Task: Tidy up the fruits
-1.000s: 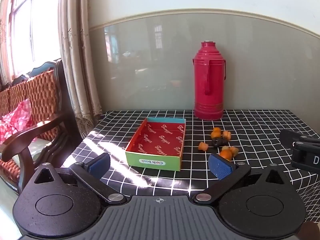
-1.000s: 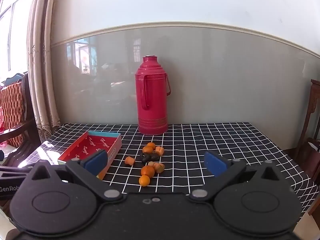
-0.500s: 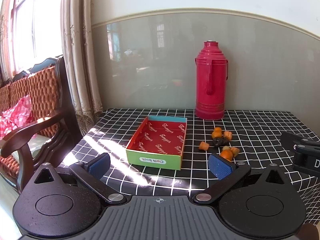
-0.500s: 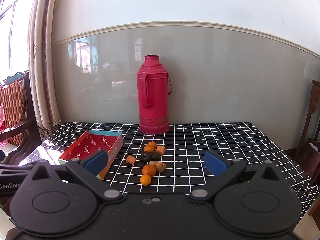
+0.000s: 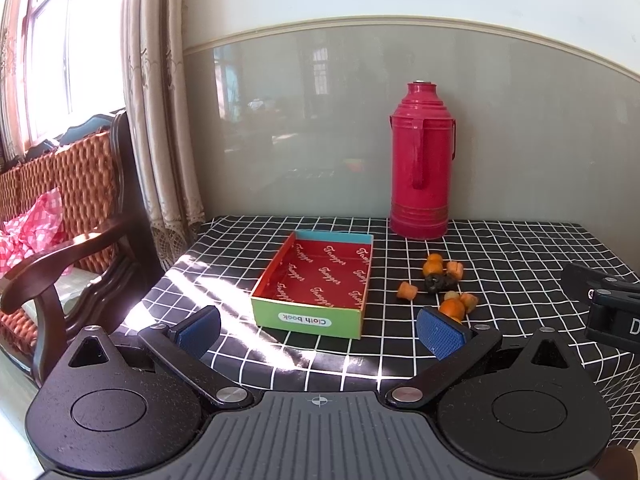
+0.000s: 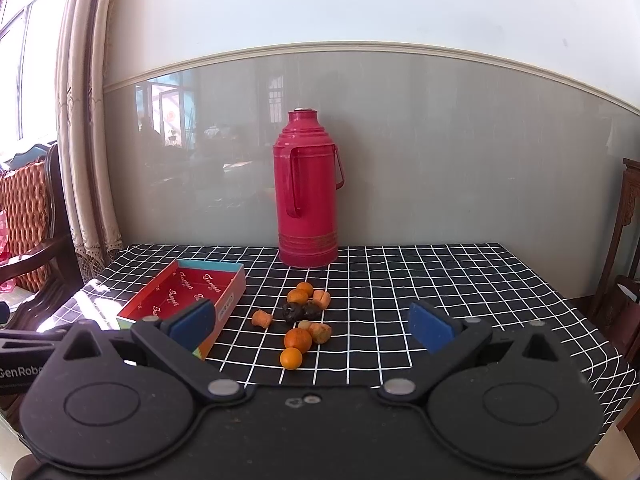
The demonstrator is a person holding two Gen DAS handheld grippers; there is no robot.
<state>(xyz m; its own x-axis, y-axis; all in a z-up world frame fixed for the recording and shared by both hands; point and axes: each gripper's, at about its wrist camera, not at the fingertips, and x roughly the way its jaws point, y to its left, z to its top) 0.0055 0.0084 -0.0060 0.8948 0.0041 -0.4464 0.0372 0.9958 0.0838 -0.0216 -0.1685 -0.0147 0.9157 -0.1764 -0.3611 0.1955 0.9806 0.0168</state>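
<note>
Several small fruits (image 6: 301, 320) lie loose in a cluster on the checked tablecloth: orange ones, tan pieces and dark ones (image 6: 302, 312). The cluster also shows in the left wrist view (image 5: 444, 284). An empty red-lined box (image 5: 320, 284) with green and blue walls stands left of them; it also shows in the right wrist view (image 6: 192, 292). My left gripper (image 5: 319, 330) is open and empty in front of the box. My right gripper (image 6: 312, 322) is open and empty, facing the fruits from the table's front edge.
A tall red thermos (image 6: 307, 188) stands at the back by the wall, behind the fruits. A wooden armchair (image 5: 60, 236) stands left of the table, beside curtains. A dark wooden chair (image 6: 624, 248) stands at the right. The right gripper's body (image 5: 608, 304) shows at the left view's right edge.
Both grippers have drifted slightly, so the table sits a little lower and the scene a little right in view. Both stay open and empty. Fruits and box have not moved.
</note>
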